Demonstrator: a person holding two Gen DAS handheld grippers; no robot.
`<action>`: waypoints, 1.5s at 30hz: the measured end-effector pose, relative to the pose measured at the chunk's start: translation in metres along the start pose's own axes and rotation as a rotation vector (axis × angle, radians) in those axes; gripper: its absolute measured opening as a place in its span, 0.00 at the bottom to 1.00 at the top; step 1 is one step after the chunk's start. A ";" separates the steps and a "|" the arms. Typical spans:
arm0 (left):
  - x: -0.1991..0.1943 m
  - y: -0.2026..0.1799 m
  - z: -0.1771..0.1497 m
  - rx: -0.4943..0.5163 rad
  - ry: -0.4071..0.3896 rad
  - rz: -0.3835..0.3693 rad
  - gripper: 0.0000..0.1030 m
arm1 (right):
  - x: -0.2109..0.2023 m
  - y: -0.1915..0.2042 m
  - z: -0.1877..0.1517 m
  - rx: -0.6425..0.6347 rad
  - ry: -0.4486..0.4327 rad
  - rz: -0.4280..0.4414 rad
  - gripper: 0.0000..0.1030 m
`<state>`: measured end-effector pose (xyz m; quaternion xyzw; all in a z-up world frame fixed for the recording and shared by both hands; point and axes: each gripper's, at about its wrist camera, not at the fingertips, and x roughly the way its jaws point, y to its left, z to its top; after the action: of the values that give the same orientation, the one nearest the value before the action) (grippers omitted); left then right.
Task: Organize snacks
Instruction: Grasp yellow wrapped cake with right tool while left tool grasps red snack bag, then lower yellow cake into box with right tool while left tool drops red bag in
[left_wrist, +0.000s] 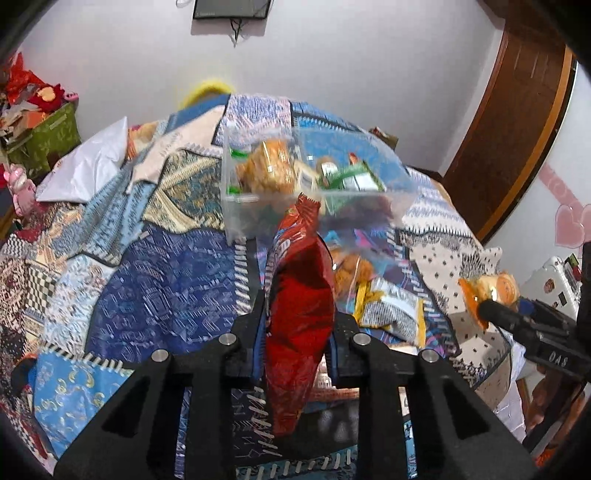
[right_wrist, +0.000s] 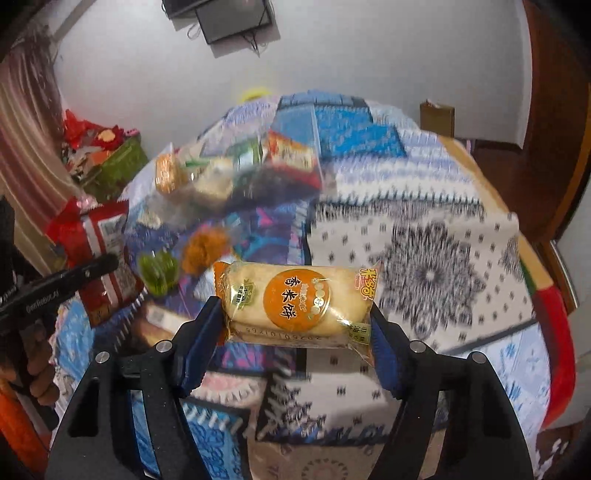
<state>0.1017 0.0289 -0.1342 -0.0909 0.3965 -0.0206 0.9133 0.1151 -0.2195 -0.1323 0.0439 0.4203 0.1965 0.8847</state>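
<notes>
Holding a red snack bag (left_wrist: 299, 306) up on its edge, the left tongs (left_wrist: 295, 325) pinch it from both sides in the left wrist view. The bag's crinkly top points to 12 o'clock, at a clear plastic box (left_wrist: 314, 181) on the bed (left_wrist: 166, 266). The box already has snack packs inside, and its near rim is just past the bag's top. At 3 o'clock from the red bag, loose snacks (left_wrist: 388, 306) lie on the quilt. Farther out at 3 o'clock, the right tongs (left_wrist: 484, 310) hold a rice cracker pack (left_wrist: 491, 291). The quilt at 9 o'clock is bare and open.

In the right wrist view, the right tongs (right_wrist: 295, 317) squeeze the rice cracker pack (right_wrist: 295, 302) sideways by its two ends. The clear box (right_wrist: 240, 173) sits at 11 o'clock, blurry. The left tongs (right_wrist: 107, 266) and red bag (right_wrist: 99, 251) show at 9 o'clock. The white patterned quilt at 2 o'clock is open up to the bed's edge.
</notes>
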 end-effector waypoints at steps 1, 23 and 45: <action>-0.004 0.001 0.004 -0.001 -0.011 -0.003 0.25 | -0.001 0.000 0.005 -0.001 -0.010 0.003 0.68; -0.005 0.017 0.116 0.009 -0.205 0.042 0.25 | 0.033 0.034 0.121 -0.062 -0.169 0.091 0.68; 0.111 0.030 0.170 0.026 -0.115 0.124 0.25 | 0.154 0.065 0.169 -0.133 -0.029 0.051 0.68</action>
<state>0.3003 0.0721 -0.1058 -0.0555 0.3480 0.0361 0.9351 0.3115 -0.0859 -0.1199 -0.0016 0.3923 0.2458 0.8864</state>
